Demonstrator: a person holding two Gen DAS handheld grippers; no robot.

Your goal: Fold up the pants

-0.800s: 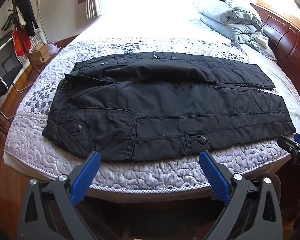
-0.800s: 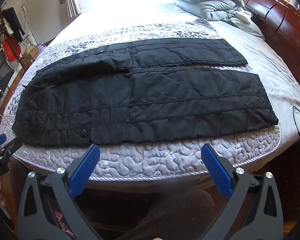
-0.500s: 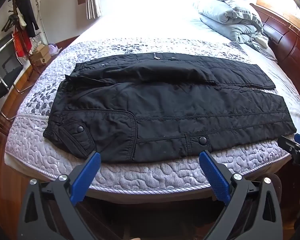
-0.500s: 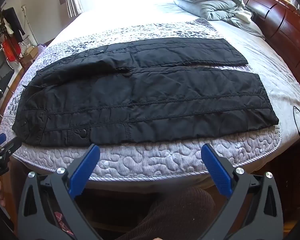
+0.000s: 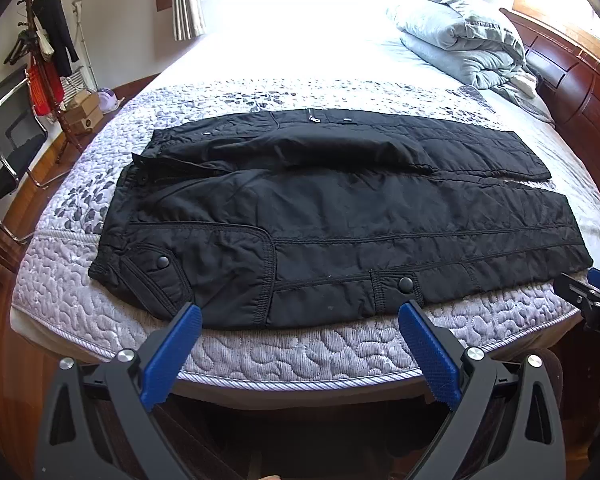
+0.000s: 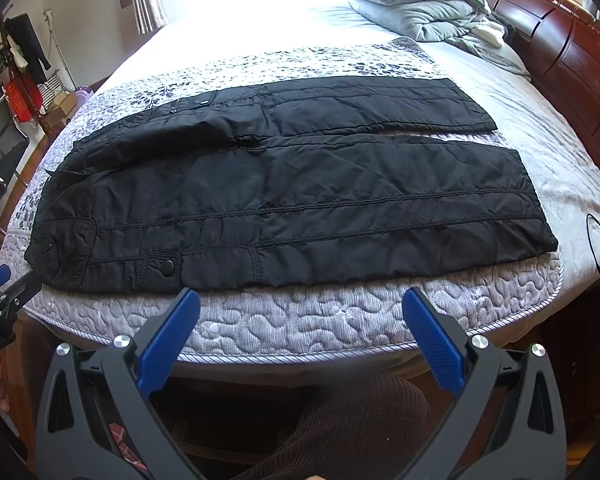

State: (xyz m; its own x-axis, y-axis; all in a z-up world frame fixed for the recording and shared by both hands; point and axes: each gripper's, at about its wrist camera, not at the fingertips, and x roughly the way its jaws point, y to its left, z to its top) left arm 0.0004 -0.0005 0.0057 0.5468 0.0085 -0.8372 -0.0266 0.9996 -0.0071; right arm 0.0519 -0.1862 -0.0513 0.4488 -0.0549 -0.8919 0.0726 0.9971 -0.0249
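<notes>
Pants (image 5: 340, 224): black, padded, spread flat across the near part of the bed (image 5: 300, 352), waistband to the left, leg hems to the right, legs side by side.

Left wrist view, claw: the left gripper (image 5: 298, 314) is spread wide and pinches nothing; it hovers off the bed edge, just short of the near side seam.

Left wrist view, only here: the waistband end close up, with the snap (image 5: 163, 262) on the hip flap and a second snap (image 5: 406, 284) lower on the leg. The right gripper's tip (image 5: 588, 296) also shows at the right edge, just beyond the hem.

Right wrist view, claw: the right gripper (image 6: 300, 300) is also spread and empty, facing the middle of the near leg (image 6: 300, 216).

Right wrist view, only here: both hems in full, the far leg (image 6: 360, 108) lying apart from the near one with a strip of quilt between. A cable (image 6: 598, 240) lies on the sheet right of the hem.

Risk, layers: the fabric looks thick and slippery, so a pinch may catch only the top layer, and the fold would drag crooked.

Risk, far leg: its upper part is bunched near the fly (image 5: 312, 148); folding over that would probably trap a lump.

Risk, edge: the pants lie near the mattress edge, so a pull towards the person could slide them off.
</notes>
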